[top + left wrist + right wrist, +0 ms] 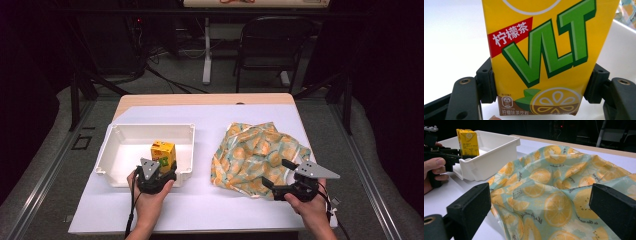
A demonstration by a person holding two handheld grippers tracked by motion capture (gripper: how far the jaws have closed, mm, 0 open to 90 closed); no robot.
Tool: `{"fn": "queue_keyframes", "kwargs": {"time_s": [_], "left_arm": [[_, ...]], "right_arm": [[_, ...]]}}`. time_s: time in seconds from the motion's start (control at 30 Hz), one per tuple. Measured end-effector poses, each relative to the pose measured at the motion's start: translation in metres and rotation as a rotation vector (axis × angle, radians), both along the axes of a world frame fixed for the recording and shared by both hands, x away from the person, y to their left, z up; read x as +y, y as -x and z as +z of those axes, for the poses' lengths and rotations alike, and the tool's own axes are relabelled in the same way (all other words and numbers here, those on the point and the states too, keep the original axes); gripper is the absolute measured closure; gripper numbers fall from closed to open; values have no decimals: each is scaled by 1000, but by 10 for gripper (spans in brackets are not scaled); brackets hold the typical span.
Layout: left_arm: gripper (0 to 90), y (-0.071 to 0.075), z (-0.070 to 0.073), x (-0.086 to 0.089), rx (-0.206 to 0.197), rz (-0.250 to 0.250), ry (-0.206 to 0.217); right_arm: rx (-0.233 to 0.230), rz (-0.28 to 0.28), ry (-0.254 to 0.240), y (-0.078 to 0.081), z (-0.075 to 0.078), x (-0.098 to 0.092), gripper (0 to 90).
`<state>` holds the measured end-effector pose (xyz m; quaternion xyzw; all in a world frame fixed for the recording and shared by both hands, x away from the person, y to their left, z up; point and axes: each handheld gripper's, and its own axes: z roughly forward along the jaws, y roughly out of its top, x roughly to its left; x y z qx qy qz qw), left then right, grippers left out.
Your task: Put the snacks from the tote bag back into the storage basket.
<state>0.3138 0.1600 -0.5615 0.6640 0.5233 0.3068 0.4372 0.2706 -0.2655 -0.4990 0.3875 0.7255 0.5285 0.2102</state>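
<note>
Nearest, at left: left gripper (159, 170) clamped on a yellow lemon tea carton (163, 153) — pads pressed to both its sides, carton upright inside the white plastic bin (116, 134), near the front wall. Further right on the white table (210, 205): crumpled cloth with orange-slice print (255, 152), well apart from the bin. Rightmost: right gripper (281, 174), jaws spread wide, empty — hovering at the cloth's near edge, pointed toward it.

black chair (272, 47) behind table, dark floor (200, 75)
</note>
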Motion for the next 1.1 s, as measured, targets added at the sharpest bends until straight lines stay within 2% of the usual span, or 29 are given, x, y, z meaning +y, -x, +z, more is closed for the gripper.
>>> {"fn": "queue_keyframes", "kwargs": {"time_s": [0.1, 0.17, 0.4, 0.6, 0.73, 1.1], "left_arm": [[302, -1, -1, -2, 26, 3, -31], [303, -2, -1, -2, 39, 0, -37], [304, -5, -1, -2, 86, 13, -39], [304, -9, -2, -3, 123, 0, -48], [304, -10, -2, -4, 129, -2, -65], [303, -9, -2, -3, 138, -6, -59]], "right_arm": [[-1, -1, 0, 0, 0, 0, 33], [-5, -3, -8, 0, 0, 0, 33], [-3, -7, -3, 0, 0, -2, 33], [-5, -7, 0, -1, 0, -1, 33], [-5, -9, 2, -1, -1, -1, 34], [-3, -16, 12, -1, -1, -1, 37]]}}
